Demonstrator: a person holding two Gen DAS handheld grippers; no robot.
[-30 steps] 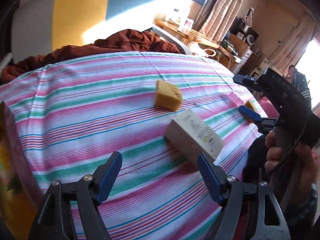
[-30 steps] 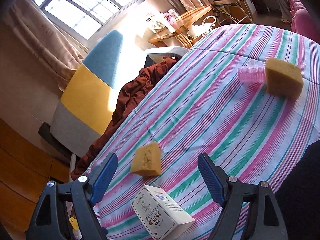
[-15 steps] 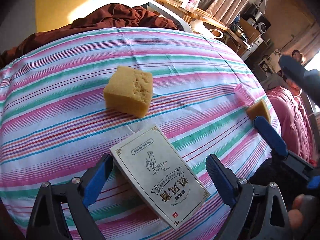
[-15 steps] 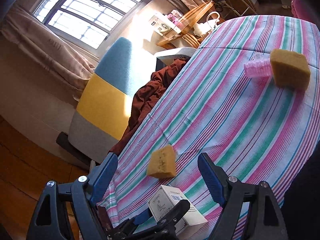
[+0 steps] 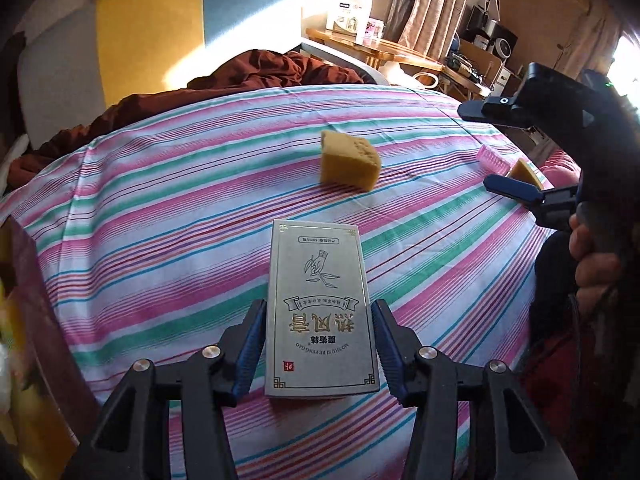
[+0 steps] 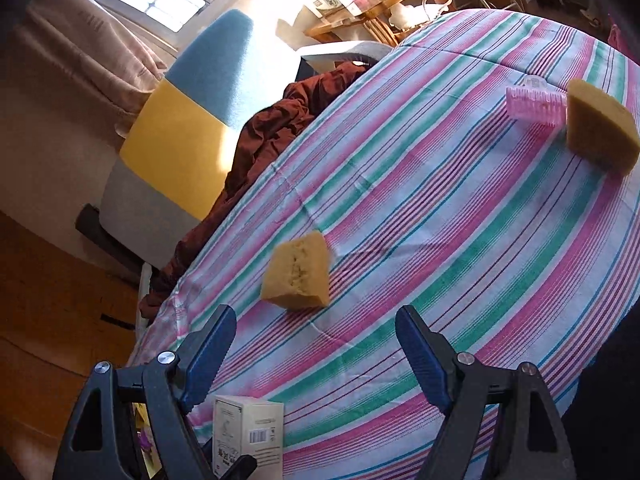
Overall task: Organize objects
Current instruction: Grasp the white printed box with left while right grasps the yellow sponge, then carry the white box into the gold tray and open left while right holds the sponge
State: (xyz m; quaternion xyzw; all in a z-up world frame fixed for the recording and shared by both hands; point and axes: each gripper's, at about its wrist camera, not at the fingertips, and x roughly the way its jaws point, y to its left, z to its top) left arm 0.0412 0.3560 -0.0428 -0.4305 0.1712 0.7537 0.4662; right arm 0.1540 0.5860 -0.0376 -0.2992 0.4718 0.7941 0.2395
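Note:
A pale carton with gold print (image 5: 318, 280) sits lengthwise between the blue pads of my left gripper (image 5: 319, 308). The jaws are closing and both pads touch its long sides. From the right wrist view the carton (image 6: 248, 428) shows at the bottom left. A yellow sponge block (image 5: 350, 160) lies on the striped cloth (image 5: 160, 208) beyond it. My right gripper (image 6: 316, 320) hovers open and empty just short of that sponge (image 6: 298, 276); it also shows at the right (image 5: 476, 146). A second sponge (image 6: 600, 128) and a pink hair roller (image 6: 534, 106) lie together farther off.
A brown blanket (image 5: 248, 76) is bunched at the cloth's far edge, against a grey, yellow and blue chair back (image 5: 160, 20). A wooden side table (image 5: 372, 48) with boxes stands behind. A yellow bag (image 5: 24, 352) sits at the left edge.
The left jaws have narrowed from wide apart onto the carton, which now lies straight between the pads instead of askew. The right gripper has drifted closer to the nearer sponge.

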